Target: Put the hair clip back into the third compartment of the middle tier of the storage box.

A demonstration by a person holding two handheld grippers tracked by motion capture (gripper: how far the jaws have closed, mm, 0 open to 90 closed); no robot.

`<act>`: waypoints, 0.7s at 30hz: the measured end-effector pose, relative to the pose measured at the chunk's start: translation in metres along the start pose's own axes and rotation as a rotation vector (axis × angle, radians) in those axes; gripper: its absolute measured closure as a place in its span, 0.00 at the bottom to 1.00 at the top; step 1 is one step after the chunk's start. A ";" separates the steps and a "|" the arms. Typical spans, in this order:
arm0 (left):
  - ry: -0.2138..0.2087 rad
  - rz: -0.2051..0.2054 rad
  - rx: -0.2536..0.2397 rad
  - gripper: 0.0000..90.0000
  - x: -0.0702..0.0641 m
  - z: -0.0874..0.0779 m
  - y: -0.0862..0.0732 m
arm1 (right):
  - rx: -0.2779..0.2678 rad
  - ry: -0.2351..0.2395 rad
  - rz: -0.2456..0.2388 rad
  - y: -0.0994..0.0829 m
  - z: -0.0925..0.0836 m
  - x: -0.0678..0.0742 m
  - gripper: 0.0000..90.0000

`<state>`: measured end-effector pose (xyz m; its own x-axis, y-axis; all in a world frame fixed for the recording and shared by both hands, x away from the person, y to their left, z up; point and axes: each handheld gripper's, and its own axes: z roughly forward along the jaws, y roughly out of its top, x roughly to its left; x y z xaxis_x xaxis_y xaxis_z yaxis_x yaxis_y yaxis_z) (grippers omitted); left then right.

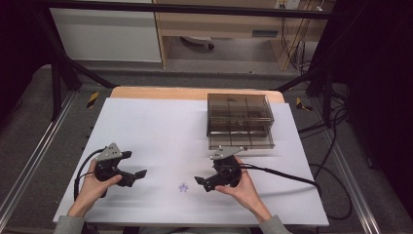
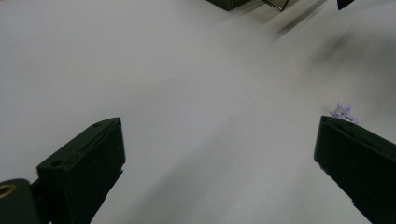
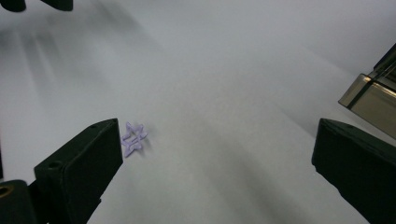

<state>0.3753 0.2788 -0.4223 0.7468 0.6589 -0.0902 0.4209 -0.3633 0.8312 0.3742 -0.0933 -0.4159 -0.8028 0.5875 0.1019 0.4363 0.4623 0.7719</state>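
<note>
Spread right gripper [image 3: 217, 154] fingers flank bare white table [image 3: 224, 84] beside lilac star [image 3: 133, 138].

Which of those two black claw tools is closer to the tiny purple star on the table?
The right gripper: its jaw tip nearly reaches the purple star, while the left gripper sits farther off. Both are open.
</note>
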 end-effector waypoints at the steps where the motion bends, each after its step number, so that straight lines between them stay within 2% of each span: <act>1: 0.000 0.000 0.001 0.02 0.000 0.000 0.000 | 0.003 -0.001 -0.007 0.001 0.002 0.001 0.03; 4: 0.002 0.001 0.002 0.02 0.000 0.000 0.000 | 0.010 0.008 -0.016 0.002 0.007 0.004 0.03; 6: 0.001 0.002 0.000 0.02 0.000 0.000 0.000 | 0.009 0.022 -0.001 0.002 0.011 0.005 0.04; 21: 0.003 0.001 0.001 0.02 0.000 0.000 0.000 | 0.025 0.030 -0.003 0.001 0.021 0.005 0.05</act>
<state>0.3755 0.2792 -0.4220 0.7457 0.6606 -0.0874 0.4205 -0.3647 0.8308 0.3789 -0.0764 -0.4278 -0.8155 0.5664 0.1189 0.4439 0.4804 0.7564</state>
